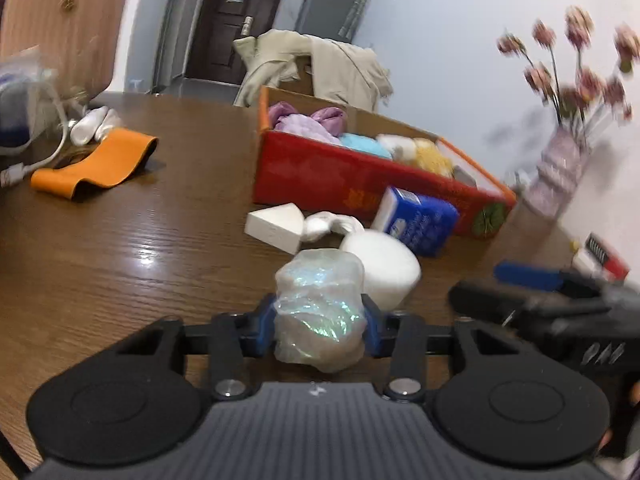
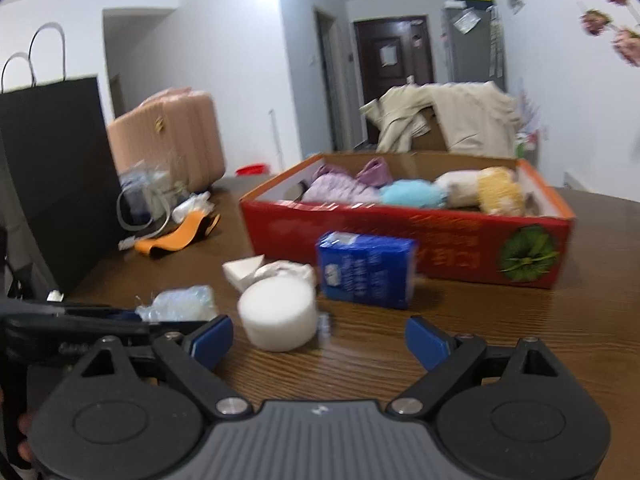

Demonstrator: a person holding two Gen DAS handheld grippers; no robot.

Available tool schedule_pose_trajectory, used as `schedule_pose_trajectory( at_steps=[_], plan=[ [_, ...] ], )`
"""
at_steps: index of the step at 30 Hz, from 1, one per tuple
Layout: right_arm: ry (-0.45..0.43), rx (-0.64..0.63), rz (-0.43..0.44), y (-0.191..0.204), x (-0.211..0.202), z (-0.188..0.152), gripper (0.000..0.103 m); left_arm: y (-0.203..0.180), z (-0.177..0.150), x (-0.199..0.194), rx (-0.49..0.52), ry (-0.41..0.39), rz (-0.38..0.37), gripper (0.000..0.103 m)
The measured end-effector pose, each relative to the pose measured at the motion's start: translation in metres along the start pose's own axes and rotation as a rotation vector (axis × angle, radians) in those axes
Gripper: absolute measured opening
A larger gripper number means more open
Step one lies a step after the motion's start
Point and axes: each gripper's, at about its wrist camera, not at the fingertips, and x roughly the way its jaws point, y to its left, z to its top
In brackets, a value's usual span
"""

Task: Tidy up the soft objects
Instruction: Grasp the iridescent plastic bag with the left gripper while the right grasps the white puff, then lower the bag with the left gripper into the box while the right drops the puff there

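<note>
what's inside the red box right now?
In the red box: a lilac cloth bundle, a light blue soft item, a cream one and a yellow fuzzy one. The near wall hides the box floor and anything beneath them.

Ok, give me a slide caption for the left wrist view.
Left gripper clamps an iridescent plastic bundle above the wooden table, facing the red box.

Your left gripper (image 1: 320,322) points slightly downward, its blue pads (image 1: 262,326) pressed on a crinkled iridescent bundle (image 1: 320,312). Your right gripper (image 2: 319,340) stands wide, nothing between its fingers.
</note>
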Motion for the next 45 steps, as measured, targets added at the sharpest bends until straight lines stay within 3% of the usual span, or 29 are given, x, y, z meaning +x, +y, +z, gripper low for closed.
schedule_pose_trajectory(
  at_steps=[4,8,11,14,21,28,32,37,40,45],
  plan=[
    [0.038,-0.039,0.027,0.017,0.023,0.004,0.081,0.009,0.003,-0.014,-0.041,-0.097,0.045,0.042],
    [0.059,-0.047,0.004,0.030,0.046,0.012,0.076,0.019,0.006,-0.013,-0.084,-0.091,0.091,0.043],
    [0.094,-0.037,-0.003,0.035,0.062,0.012,0.056,0.020,0.008,-0.013,-0.087,-0.087,0.102,0.043],
    [0.091,-0.036,-0.013,0.035,0.063,0.011,0.055,0.020,0.009,-0.014,-0.081,-0.094,0.096,0.043],
    [0.020,0.001,-0.053,0.021,0.012,0.008,0.054,-0.001,-0.001,-0.014,0.008,-0.085,0.047,0.043],
    [-0.072,0.081,-0.154,-0.025,-0.070,-0.006,0.054,-0.046,-0.012,-0.038,0.054,-0.090,-0.046,0.043],
    [-0.166,0.055,-0.167,-0.051,-0.114,0.018,0.054,-0.075,0.020,-0.057,0.136,-0.153,-0.067,0.043],
    [-0.269,-0.003,-0.099,-0.086,-0.145,0.086,0.054,-0.099,0.100,-0.055,0.138,-0.185,-0.103,0.043],
    [-0.276,-0.026,-0.074,-0.108,-0.131,0.133,0.054,-0.112,0.143,-0.023,0.133,-0.146,-0.115,0.044],
    [-0.146,0.010,-0.043,-0.145,-0.058,0.184,0.055,-0.125,0.169,0.061,0.128,-0.051,-0.061,0.044]
  ],
)
